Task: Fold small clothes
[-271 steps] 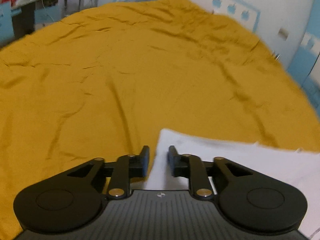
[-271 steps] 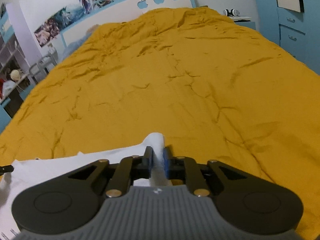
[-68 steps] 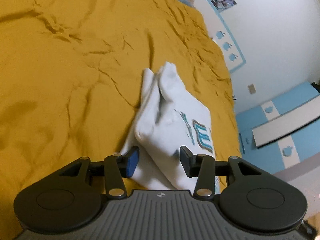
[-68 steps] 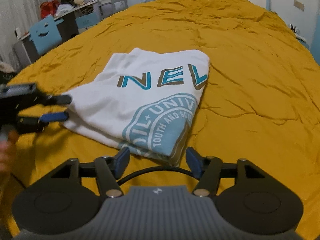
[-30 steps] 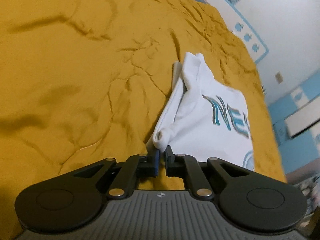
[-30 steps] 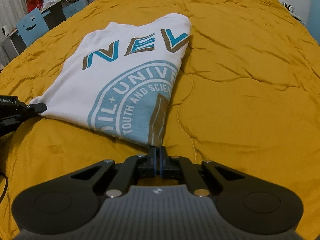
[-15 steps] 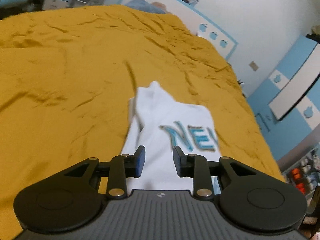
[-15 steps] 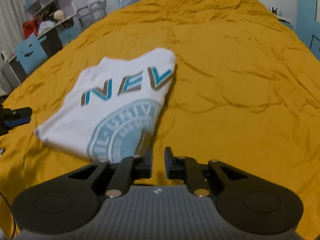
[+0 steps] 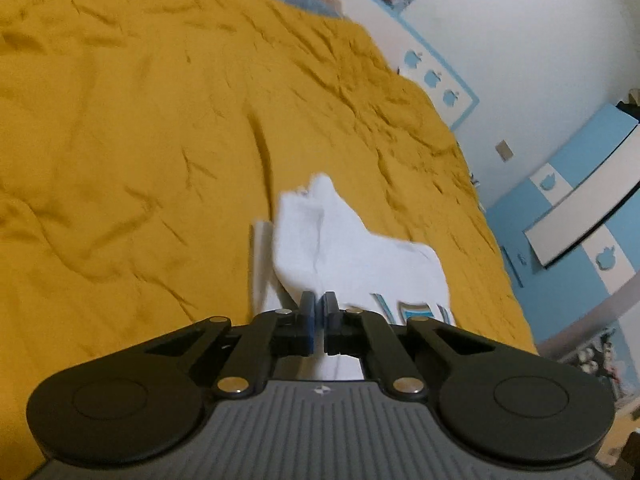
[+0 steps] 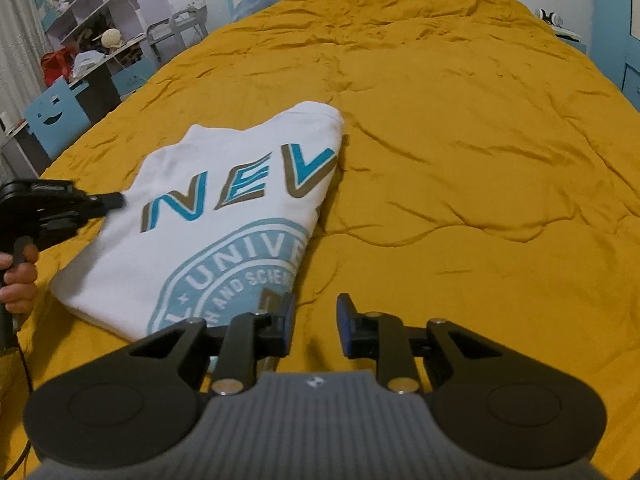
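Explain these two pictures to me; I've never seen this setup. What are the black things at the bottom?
No robot here: a person holds a two-finger tool in each hand, each with a camera looking along its fingers. One picture is from the left tool, the other from the right tool. A folded white T-shirt with blue lettering lies on a yellow bedspread. The right tool is open, holding nothing. The left tool is shut at the shirt's edge; whether it pinches cloth is unclear.
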